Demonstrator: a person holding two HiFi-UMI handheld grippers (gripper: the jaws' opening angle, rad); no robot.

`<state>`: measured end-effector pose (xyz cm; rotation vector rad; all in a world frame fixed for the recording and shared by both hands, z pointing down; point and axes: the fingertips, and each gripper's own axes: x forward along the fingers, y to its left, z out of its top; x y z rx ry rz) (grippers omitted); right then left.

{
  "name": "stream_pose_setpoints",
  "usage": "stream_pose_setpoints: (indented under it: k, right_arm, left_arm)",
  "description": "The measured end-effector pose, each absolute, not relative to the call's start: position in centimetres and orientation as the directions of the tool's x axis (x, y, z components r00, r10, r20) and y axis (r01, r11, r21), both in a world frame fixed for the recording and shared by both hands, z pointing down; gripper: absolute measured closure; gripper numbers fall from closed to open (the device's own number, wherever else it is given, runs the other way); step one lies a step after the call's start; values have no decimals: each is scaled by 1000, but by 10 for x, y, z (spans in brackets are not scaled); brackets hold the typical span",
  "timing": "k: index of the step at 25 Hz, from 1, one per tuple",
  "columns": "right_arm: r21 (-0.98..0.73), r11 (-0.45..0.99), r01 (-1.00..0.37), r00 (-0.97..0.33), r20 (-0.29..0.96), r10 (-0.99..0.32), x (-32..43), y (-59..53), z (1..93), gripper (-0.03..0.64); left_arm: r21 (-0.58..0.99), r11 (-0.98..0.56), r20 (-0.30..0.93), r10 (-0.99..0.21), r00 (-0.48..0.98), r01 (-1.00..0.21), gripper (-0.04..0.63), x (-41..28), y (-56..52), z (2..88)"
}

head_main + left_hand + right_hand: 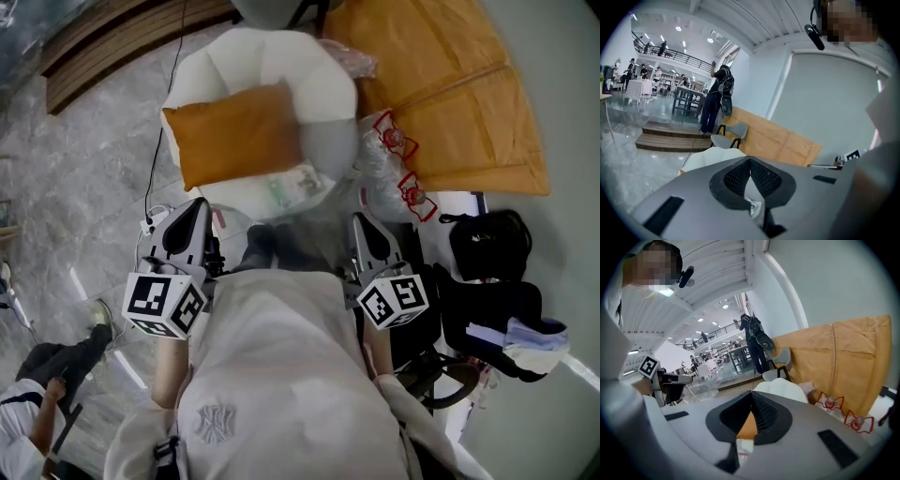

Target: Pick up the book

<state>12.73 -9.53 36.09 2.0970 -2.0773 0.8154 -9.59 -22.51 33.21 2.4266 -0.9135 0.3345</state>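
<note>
Left gripper and right gripper hang level with each other in front of the person's chest, both well short of the task's thing; each has its jaws pressed together with nothing pinched, and in the left gripper view the ribbed pads meet at their tips.

By its look, the book is the pale flat thing with greenish print; it lies on the front of the seat of the white armchair, at the six o'clock edge of the orange cushion, which seems to rest partly over it. Seen from the book, the left gripper is at about eight o'clock and the right gripper at about four o'clock.

I judge this to be the approach; no grasp is begun. The next move calls for one gripper to spread its jaws and go forward and down toward twelve o'clock, coming in low so that one jaw slips under the book's free near edge; the soft seat may let the book sink, and the cushion may pin its far edge, so the other gripper might have to hold the cushion back.
</note>
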Motion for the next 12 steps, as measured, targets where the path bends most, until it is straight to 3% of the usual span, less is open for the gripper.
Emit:
stream_pose_setpoints:
  k: [7,12]
  right_arm:
    - [-332,-71,-940,-101,473,-876,135,-98,395,601]
    - [-341,-59,-938,-112,462,-880,150,-99,419,601]
  left_arm:
    - [376,-588,445,-563,696,-716,586,-97,-221,355]
    - [368,-664,414,-510,754,-651,586,-51,-209,364]
